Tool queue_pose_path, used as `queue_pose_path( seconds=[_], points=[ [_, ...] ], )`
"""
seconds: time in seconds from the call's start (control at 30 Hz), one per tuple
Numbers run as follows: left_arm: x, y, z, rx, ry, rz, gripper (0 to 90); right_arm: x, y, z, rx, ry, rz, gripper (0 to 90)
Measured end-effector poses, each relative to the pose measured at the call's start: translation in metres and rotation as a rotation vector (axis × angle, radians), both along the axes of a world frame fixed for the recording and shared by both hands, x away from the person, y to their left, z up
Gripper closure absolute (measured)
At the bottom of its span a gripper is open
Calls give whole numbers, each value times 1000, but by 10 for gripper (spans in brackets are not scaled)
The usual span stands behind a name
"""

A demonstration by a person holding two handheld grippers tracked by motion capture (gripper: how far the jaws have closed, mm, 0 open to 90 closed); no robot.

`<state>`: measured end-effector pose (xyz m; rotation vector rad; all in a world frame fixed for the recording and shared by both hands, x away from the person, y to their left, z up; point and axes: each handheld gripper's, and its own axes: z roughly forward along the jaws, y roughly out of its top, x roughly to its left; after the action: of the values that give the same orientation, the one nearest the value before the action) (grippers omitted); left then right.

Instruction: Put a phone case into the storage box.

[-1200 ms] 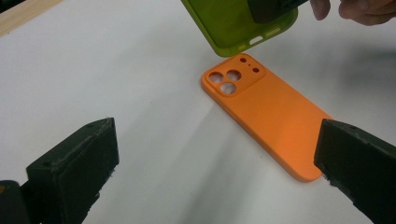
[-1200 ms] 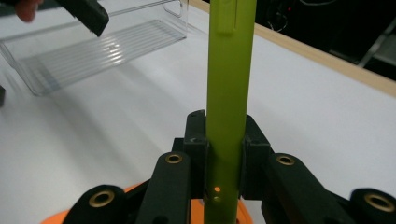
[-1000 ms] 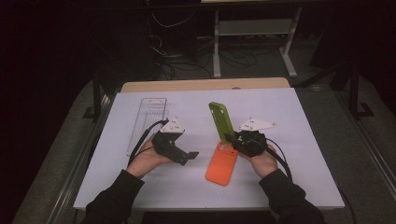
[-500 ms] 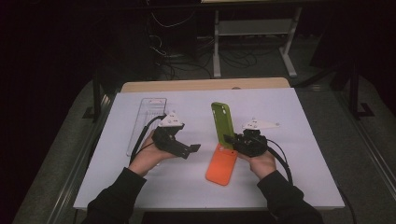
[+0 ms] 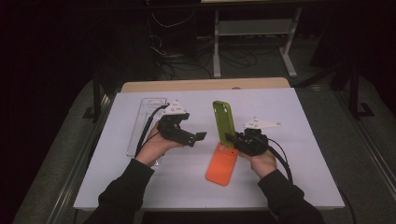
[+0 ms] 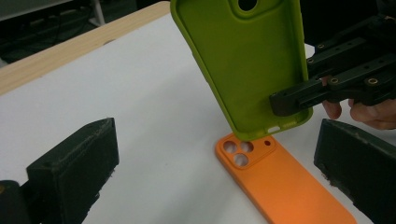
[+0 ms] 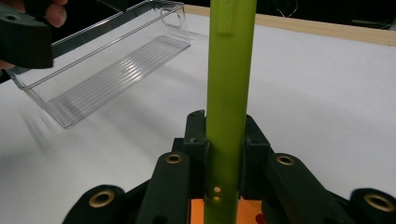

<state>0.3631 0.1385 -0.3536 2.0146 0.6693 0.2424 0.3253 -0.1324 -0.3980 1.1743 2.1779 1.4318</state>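
A lime-green phone case (image 5: 224, 120) stands upright above the table, its lower end clamped by my right gripper (image 5: 232, 138), which is shut on it. In the right gripper view the green case (image 7: 231, 70) rises edge-on between the jaws of my right gripper (image 7: 224, 126). An orange phone case (image 5: 222, 164) lies flat on the white table just below, camera holes toward the green case. My left gripper (image 5: 201, 137) hovers left of the green case, open, with nothing held. In the left gripper view the green case (image 6: 243, 65) and orange case (image 6: 280, 182) sit ahead between the wide jaws.
A clear plastic tray (image 5: 142, 122) lies at the left of the white table (image 5: 303, 154), behind my left hand; it is also in the right gripper view as the tray (image 7: 107, 60). A wooden strip (image 5: 201, 85) runs along the far edge. Dark floor and cables lie beyond.
My left gripper has risen a little and shifted away from the person, toward the green case. The right gripper and the green case have stayed put.
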Motion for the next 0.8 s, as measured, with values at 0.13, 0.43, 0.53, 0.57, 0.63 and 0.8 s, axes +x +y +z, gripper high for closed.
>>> queue_pose_path(
  seconds=[0.13, 0.43, 0.53, 0.57, 0.63, 0.8],
  points=[
    [0, -1, -6, -27, 20, 3, 0, -3, 3, 0, 6, 3, 6, 756],
    [-1, 2, -5, -83, 28, 33, 0, -9, 19, 1, 20, 12, 42, 756],
    [-1, 3, -6, -110, 24, 38, 0, -12, 26, 1, 17, 10, 63, 756],
    [-1, 3, -5, -117, 29, 39, 0, -13, 28, 0, 12, 5, 72, 756],
    [-2, 3, -5, -117, 33, 40, 0, -15, 33, 0, 10, 4, 83, 756],
    [-2, 3, -5, -123, 38, 31, 0, -18, 42, -1, 5, -2, 107, 756]
  ],
)
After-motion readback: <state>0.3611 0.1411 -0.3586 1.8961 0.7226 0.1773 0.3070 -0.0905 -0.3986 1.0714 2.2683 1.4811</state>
